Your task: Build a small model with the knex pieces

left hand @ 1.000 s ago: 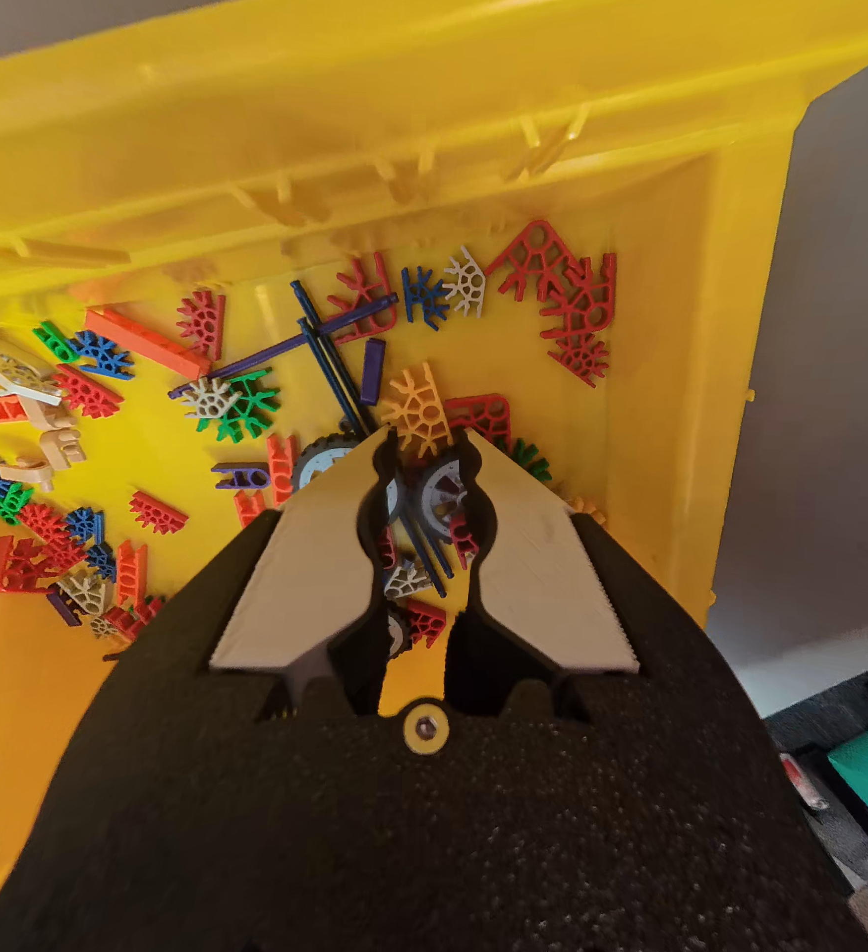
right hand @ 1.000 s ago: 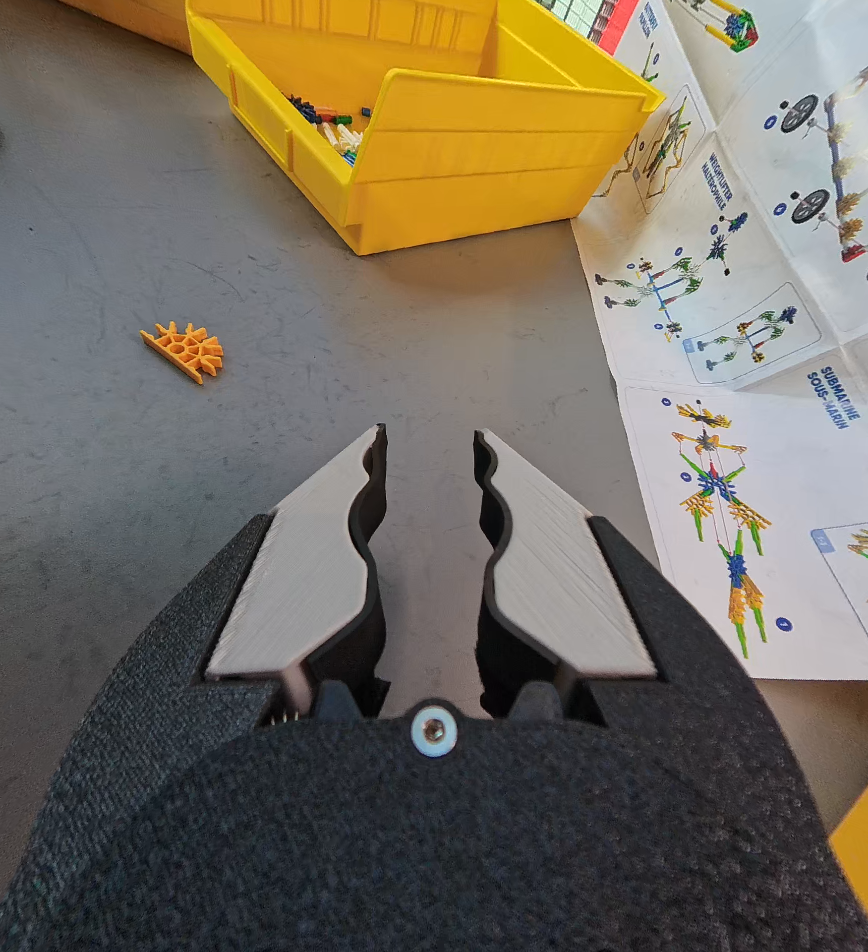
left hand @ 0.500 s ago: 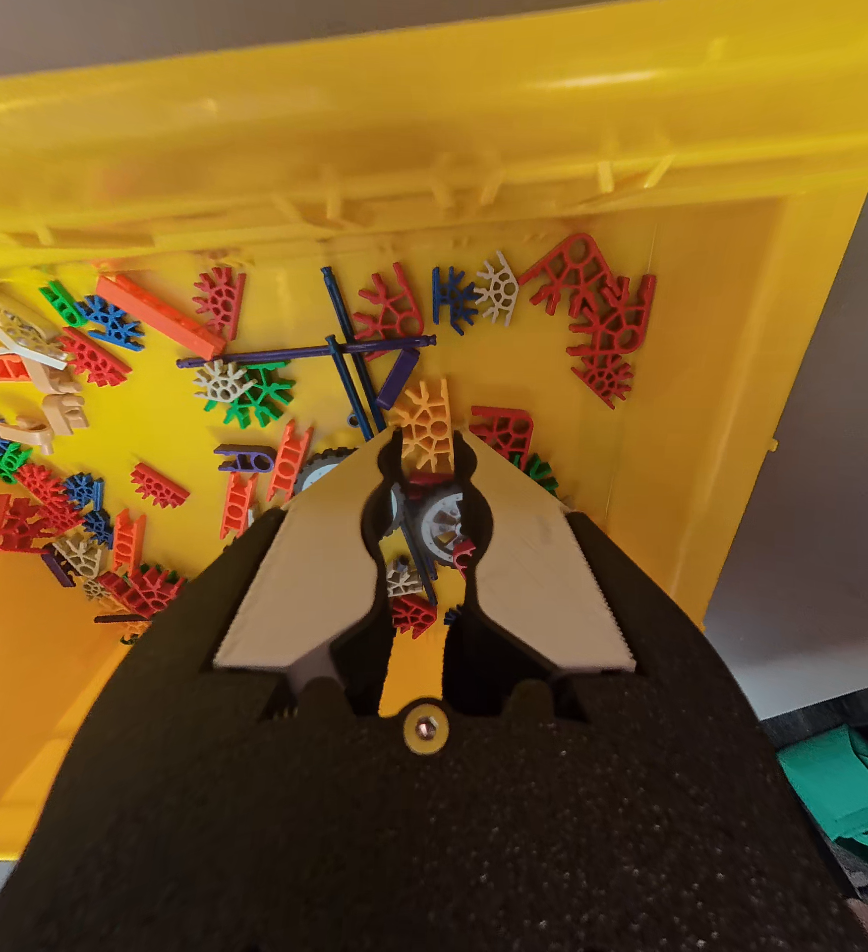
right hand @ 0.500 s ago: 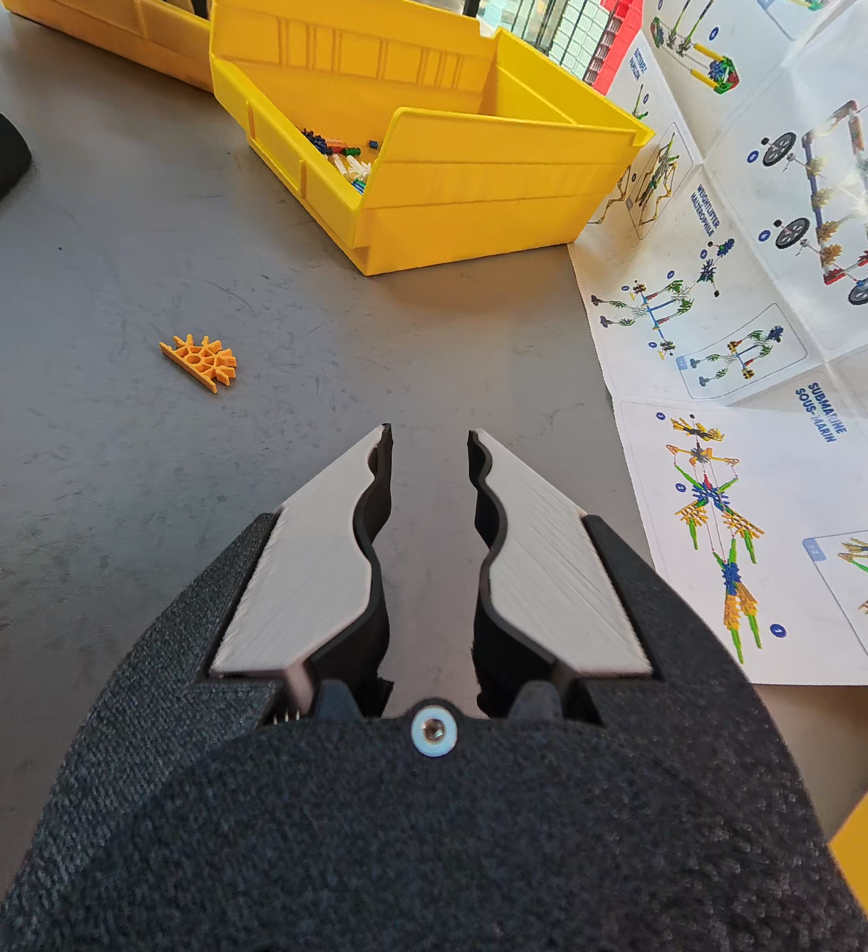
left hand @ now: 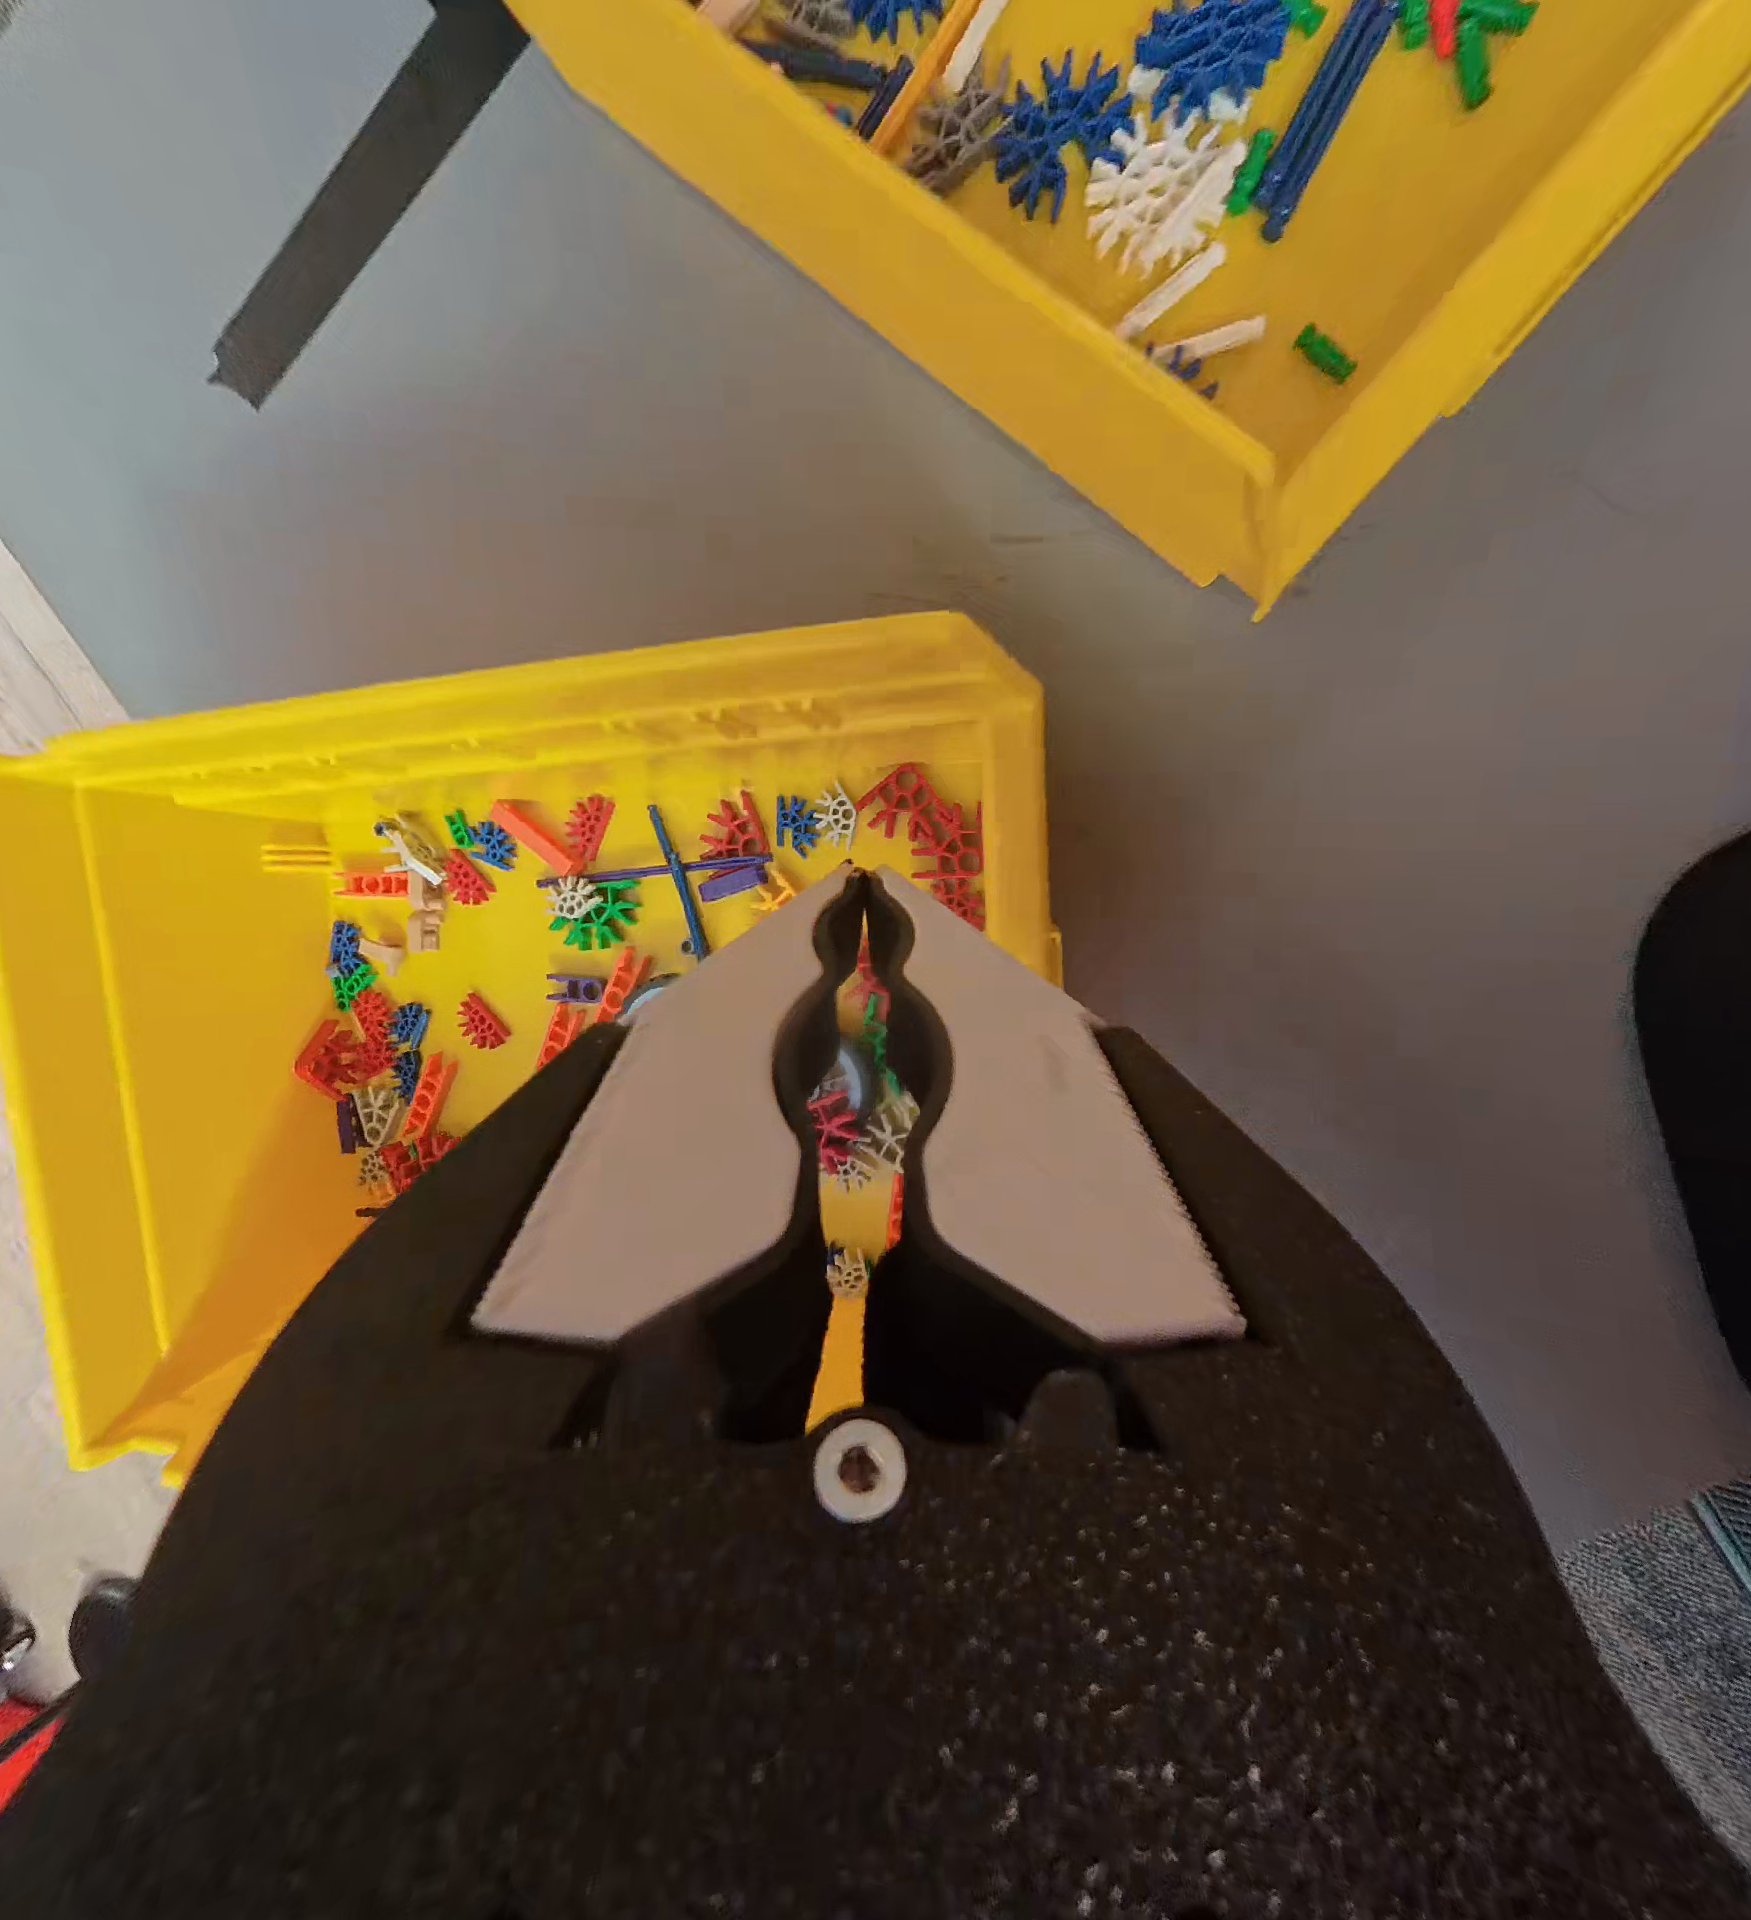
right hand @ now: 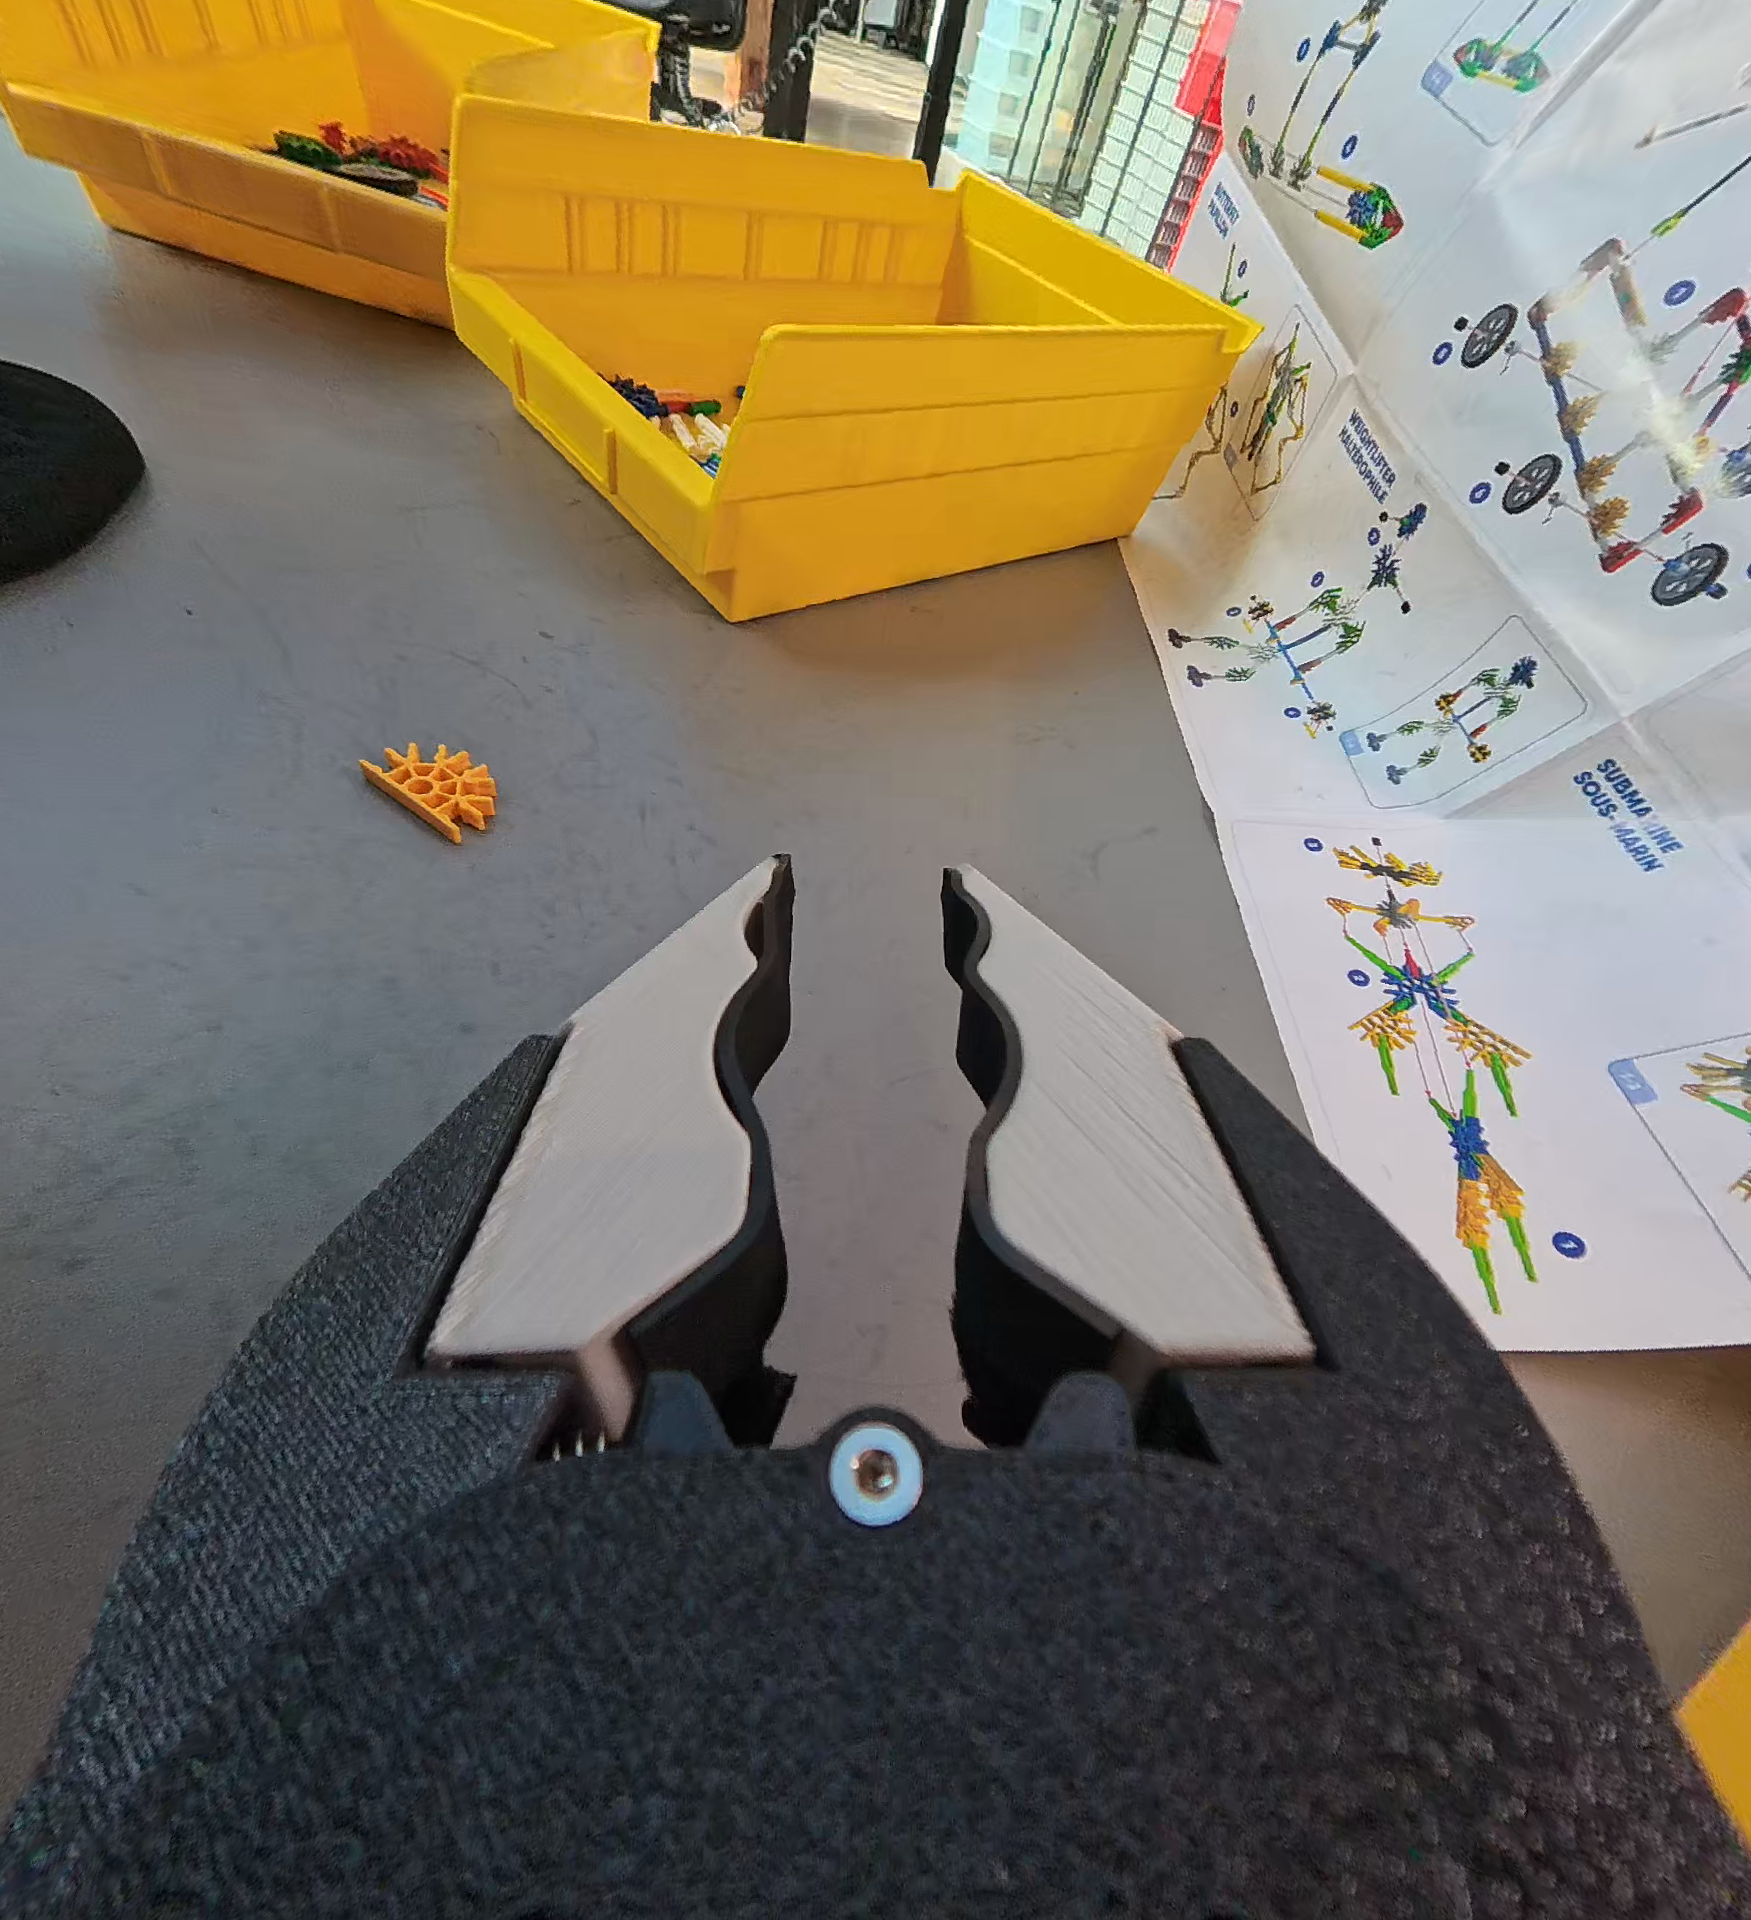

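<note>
above the nearer yellow bin, the left gripper hangs with its fingertips pressed together. whether a thin piece is pinched between the tips cannot be told; an orange connector shows just beside them. the bin below holds loose construction-toy pieces: red, blue, green and white connectors, dark blue rods and a grey wheel seen through the gap between the fingers. a second yellow bin lies farther off on the grey table, filled with blue and white snowflake connectors and rods.

the right gripper is released, its fingers spread apart with nothing between them, just above bare table. an orange half-round connector lies flat on the table, ahead and to the left of the fingers, apart from them. beyond it stands a yellow bin with some pieces inside, and another bin behind that. a printed instruction sheet lies to the right.
</note>
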Available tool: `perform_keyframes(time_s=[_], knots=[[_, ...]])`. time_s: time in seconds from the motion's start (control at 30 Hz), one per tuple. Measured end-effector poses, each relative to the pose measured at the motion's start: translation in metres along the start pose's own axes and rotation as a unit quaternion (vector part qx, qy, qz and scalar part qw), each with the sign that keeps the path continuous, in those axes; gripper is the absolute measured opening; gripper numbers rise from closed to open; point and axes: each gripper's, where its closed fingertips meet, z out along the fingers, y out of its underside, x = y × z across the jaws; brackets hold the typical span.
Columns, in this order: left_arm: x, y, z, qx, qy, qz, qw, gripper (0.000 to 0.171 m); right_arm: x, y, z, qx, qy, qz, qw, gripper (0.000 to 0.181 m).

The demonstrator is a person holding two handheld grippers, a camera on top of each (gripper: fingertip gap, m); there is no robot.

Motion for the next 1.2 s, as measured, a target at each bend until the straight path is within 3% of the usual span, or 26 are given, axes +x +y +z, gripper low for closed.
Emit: perform_keyframes(time_s=[0.1,0.17,0.23,0.3,0.4,0.53,0.73,0.97,1.1,1.2], knots=[[0.020,-0.014,-0.008,0.005,-0.007,0.021,1.000,0.000,-0.002,0.001,0.001,-0.002,-0.010,0.002,1.000,0.027],[0.014,-0.002,0.004,-0.038,-0.021,0.021,0.999,0.000,-0.005,0.000,0.000,0.000,-0.011,-0.008,1.000,0.027],[0.000,0.014,0.029,-0.074,-0.021,-0.014,0.997,0.002,-0.007,-0.001,-0.002,0.001,-0.011,-0.016,1.000,0.026],[-0.010,0.037,0.060,-0.121,0.006,-0.066,0.990,0.023,-0.009,0.000,-0.003,0.000,-0.011,-0.018,1.000,0.026],[-0.025,0.063,0.095,-0.162,0.020,-0.125,0.979,0.031,-0.007,0.000,-0.004,0.000,-0.006,-0.015,1.000,0.026],[-0.031,0.059,0.105,-0.155,0.045,-0.184,0.970,0.020,-0.002,-0.001,-0.006,0.005,0.004,-0.004,1.000,0.026],[-0.024,0.068,0.099,-0.188,0.064,-0.170,0.965,0.019,-0.003,0.001,-0.005,-0.002,-0.001,-0.002,1.000,0.026],[-0.026,0.064,0.096,-0.149,0.039,-0.150,0.977,0.011,-0.002,-0.001,-0.007,0.006,-0.001,0.000,1.000,0.026],[-0.036,0.039,0.066,-0.095,0.001,-0.133,0.987,0.011,-0.001,-0.001,-0.008,0.008,0.000,0.001,1.000,0.026],[-0.025,-0.011,0.018,-0.016,-0.024,-0.089,0.996,0.011,-0.001,-0.002,-0.008,0.009,0.000,0.004,1.000,0.026]])
